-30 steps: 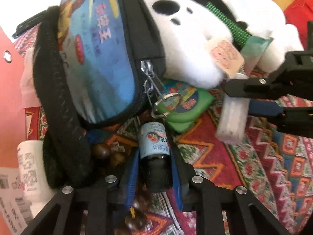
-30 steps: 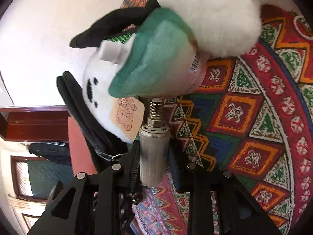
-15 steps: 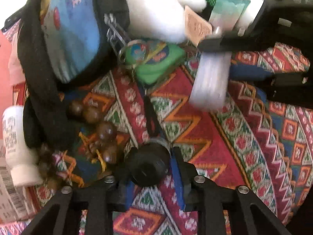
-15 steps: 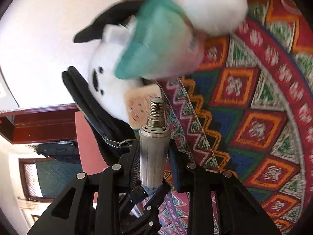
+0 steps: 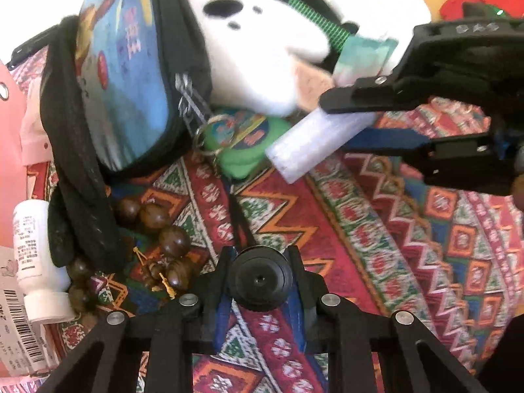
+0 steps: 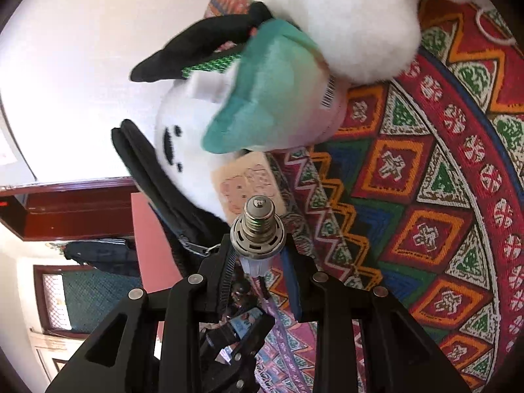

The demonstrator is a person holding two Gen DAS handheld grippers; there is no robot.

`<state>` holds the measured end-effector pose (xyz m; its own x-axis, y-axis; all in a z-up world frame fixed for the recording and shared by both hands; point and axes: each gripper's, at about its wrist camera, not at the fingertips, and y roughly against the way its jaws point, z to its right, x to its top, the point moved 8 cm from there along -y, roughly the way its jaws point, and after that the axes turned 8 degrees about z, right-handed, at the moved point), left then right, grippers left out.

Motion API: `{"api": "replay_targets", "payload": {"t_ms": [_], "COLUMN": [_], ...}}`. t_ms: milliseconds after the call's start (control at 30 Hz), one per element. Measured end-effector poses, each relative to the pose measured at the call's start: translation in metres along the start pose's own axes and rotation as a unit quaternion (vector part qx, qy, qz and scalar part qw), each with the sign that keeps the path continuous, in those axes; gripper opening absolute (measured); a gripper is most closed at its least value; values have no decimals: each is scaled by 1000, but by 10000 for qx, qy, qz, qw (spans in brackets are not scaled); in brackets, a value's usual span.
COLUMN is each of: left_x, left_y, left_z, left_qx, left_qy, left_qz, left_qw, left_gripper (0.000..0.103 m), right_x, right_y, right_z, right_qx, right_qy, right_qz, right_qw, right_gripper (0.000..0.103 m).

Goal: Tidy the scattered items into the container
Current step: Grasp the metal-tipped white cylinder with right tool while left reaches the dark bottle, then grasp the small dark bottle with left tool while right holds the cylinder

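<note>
My left gripper points down at the patterned cloth, and its jaws are closing on a small bottle whose black cap faces the camera between the blue pads. My right gripper is shut on a frosted bulb with a metal screw base. In the left wrist view the right gripper and the bulb reach in from the right. The open blue zip pouch lies at the upper left, against a white plush toy.
A green keychain tag hangs from the pouch's zipper chain. Brown wooden beads and a white bottle lie by the pouch's black strap. A teal tube rests on the plush toy. A pink sheet stands at the left.
My left gripper has pulled back and up from the pouch, and the bottle has tipped so its cap faces the camera. The bulb in my right gripper now looks foreshortened.
</note>
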<state>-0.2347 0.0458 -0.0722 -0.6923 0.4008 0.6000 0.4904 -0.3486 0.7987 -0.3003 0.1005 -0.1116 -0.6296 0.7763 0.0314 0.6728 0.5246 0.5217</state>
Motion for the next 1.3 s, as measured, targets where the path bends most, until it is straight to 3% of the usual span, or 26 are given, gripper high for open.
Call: {"api": "replay_targets", "payload": {"t_ms": [200, 300, 500, 700, 767, 967, 1067, 1167, 1300], "left_x": [9, 19, 38, 47, 48, 47, 37, 23, 16], "left_y": [29, 38, 65, 115, 128, 179, 188, 183, 175], "left_z": [8, -19, -32, -67, -75, -133, -172, -194, -195], "left_qx": [-211, -333, -492, -490, -451, -214, -26, -35, 179], "left_qy": [204, 328, 504, 803, 869, 1353, 1689, 1895, 1755], "left_qz": [258, 419, 958, 1630, 1816, 2362, 2373, 2130, 1962], "left_qw": [9992, 9980, 9929, 9821, 9785, 9620, 9566, 9585, 9646], "left_gripper": [25, 25, 25, 25, 14, 14, 14, 15, 16], "right_x": [-2, -4, -8, -22, -29, -60, -85, -104, -114], "right_y": [19, 35, 56, 71, 77, 73, 51, 33, 21], "right_z": [-10, -15, -36, -79, -92, -151, -178, -192, -198], "right_qx": [141, 252, 478, 763, 843, 1065, 1129, 1162, 1062], "right_qy": [129, 232, 499, 897, 1088, 1760, 2010, 2159, 2343], "right_qz": [22, 67, 200, 371, 420, 473, 295, 171, 192], "right_qw": [9998, 9994, 9974, 9923, 9896, 9775, 9726, 9693, 9662], "right_gripper": [30, 30, 30, 30, 30, 30, 30, 30, 30]}}
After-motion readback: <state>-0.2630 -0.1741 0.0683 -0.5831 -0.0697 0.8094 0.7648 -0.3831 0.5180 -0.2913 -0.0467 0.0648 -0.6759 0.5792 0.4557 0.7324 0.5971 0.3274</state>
